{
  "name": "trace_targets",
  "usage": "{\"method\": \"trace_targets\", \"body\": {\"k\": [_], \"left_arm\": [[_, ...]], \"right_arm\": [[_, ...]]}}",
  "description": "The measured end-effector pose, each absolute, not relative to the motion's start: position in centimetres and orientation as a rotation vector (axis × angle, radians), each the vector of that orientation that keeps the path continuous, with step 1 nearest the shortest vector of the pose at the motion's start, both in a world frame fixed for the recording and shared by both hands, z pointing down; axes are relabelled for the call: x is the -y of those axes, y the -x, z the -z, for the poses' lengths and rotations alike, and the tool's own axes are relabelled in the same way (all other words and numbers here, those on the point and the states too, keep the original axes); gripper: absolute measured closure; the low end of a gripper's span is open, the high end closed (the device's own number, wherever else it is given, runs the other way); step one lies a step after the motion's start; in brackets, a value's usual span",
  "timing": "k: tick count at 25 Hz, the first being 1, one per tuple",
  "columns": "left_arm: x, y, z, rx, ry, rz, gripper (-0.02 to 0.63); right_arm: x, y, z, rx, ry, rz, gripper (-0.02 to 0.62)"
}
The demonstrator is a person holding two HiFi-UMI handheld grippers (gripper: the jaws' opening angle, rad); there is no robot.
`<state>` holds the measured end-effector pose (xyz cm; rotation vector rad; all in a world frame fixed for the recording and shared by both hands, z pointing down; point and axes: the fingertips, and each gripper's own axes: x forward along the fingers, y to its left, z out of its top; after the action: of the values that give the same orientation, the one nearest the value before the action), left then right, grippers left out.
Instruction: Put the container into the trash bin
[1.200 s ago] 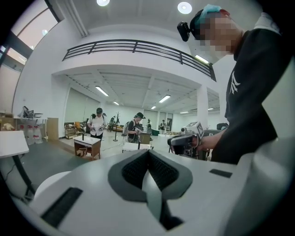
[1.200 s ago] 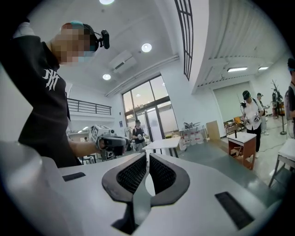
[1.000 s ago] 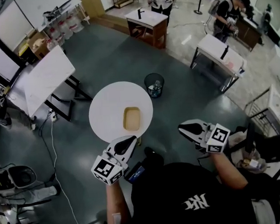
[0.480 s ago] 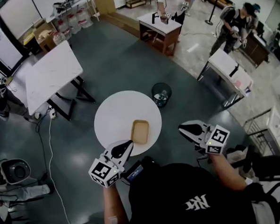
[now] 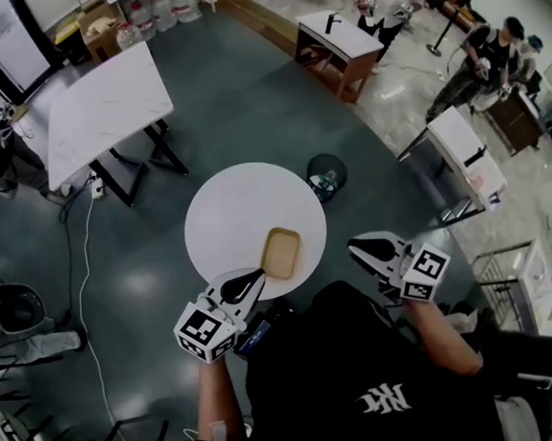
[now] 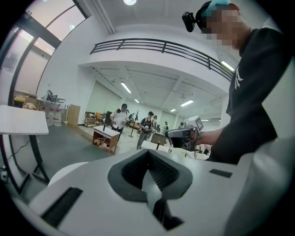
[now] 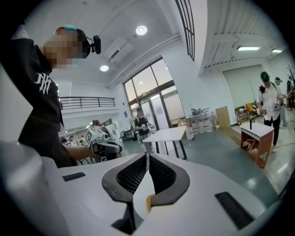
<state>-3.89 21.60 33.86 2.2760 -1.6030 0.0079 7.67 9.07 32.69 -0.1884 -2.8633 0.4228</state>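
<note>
- Step in hand: the approach, as I judge it. The container, a shallow tan tray, lies flat on the round white bench, on the side nearest the person and a little right of centre. Nothing holds it.
- The left gripper sits at the bench's near edge, its tip just beside the container's near-left corner. From the head view I cannot tell whether it touches. Its own view shows the jaws pressed together with nothing between them.
- The right gripper hangs off the bench to the right of the container, apart from it. Its jaws are also closed on nothing.
- The trash bin, a dark mesh one, stands on the floor just beyond the bench's far-right edge. It is near the container, on the side away from the person.
- What the next move calls for: one pair of jaws must open first, since closed tips cannot take a rim. The tray is low, so the likely grip is a pinch on one side wall — one jaw inside, one outside — with the gripper tipped down onto it.
- After that comes a lift clear of the bench, a carry across to the far right, and a release over the bin's mouth. None of this has begun.
</note>
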Motion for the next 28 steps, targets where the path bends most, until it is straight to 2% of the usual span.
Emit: {"method": "trace_targets", "body": {"k": [15, 28], "left_arm": [[-21.0, 9.8, -35.4, 1.928, -1.883, 0.078, 0.603], [-18.5, 10.8, -40.1, 2.187, -1.345, 0.307, 0.603]], "right_arm": [[-5.5, 4.5, -34.9, 2.721, 0.740, -0.417, 0.551], [-0.6, 10.1, -38.6, 2.447, 1.169, -0.420, 0.551]]}}
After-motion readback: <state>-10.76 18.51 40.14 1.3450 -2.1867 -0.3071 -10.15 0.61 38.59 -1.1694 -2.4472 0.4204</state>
